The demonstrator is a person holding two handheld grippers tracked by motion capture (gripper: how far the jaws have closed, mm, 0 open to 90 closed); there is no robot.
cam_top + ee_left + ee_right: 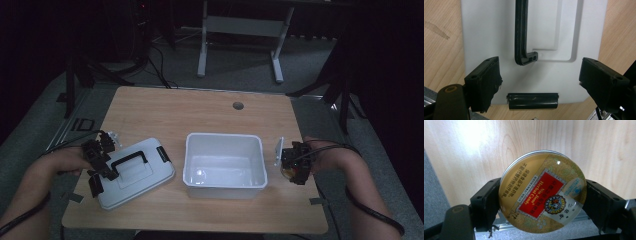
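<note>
A white open box (223, 165) stands in the middle of the wooden table (200, 110). Its white lid (135, 172) with a black handle (522, 37) lies flat to the left. My left gripper (100, 170) hovers over the lid's near end; its jaws stand wide apart above the lid's black latch (532, 100), touching nothing. To the right of the box, my right gripper (296, 167) is shut on a round gold candy tin (542, 197) with a red label, held tilted above the table's right edge.
A small round hole (238, 105) sits near the table's far edge. A white desk frame (240, 30) and dark stands rise on the floor beyond. Cables trail from both grippers.
</note>
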